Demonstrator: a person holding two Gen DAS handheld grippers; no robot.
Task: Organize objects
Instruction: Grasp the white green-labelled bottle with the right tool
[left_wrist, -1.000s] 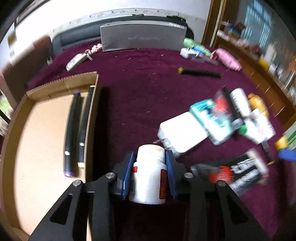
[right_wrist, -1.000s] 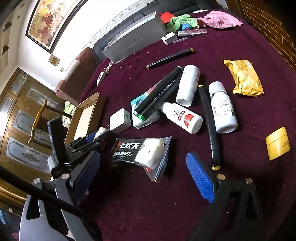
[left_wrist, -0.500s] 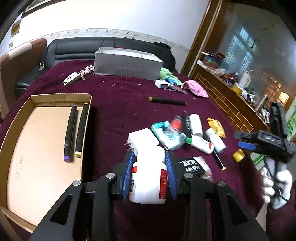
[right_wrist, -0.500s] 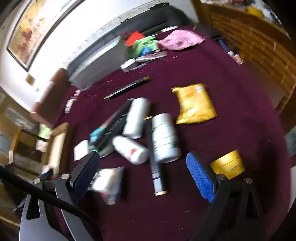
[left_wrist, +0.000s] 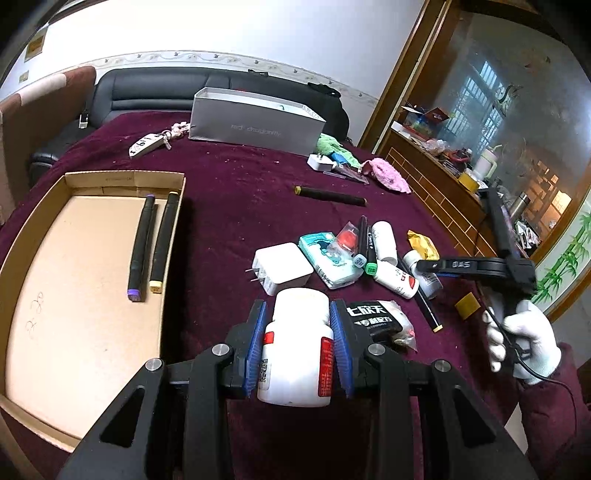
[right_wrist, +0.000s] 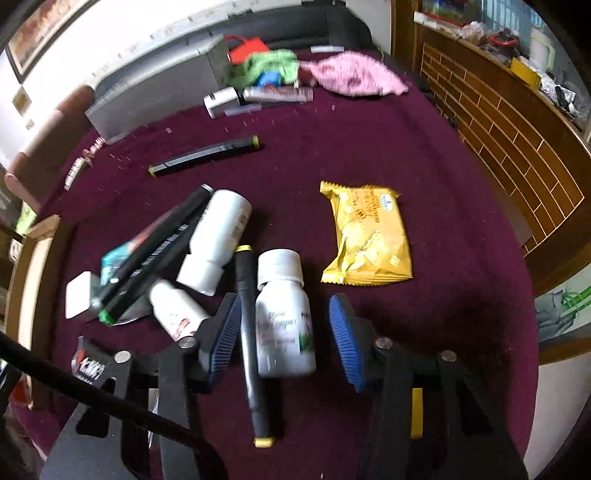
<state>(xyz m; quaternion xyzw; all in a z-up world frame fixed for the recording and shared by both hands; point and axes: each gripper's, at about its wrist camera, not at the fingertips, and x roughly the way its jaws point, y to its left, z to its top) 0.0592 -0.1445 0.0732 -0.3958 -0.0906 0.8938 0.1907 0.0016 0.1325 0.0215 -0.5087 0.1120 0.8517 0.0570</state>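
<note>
While left tool (left_wrist: 297, 343) clamps a white bottle (left_wrist: 295, 354), right tool (right_wrist: 282, 332) closes around another bottle (right_wrist: 282, 325).

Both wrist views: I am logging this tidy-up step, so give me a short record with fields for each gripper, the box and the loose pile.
left gripper: shut on white pill bottle, held clear of the cloth
right gripper: jaws closing, pads not yet pressing; a small white bottle and a yellow-tipped black marker lie between them
cardboard box: holds two black markers
loose pile: white charger, tissue pack, yellow snack packet
surface: maroon cloth
</note>
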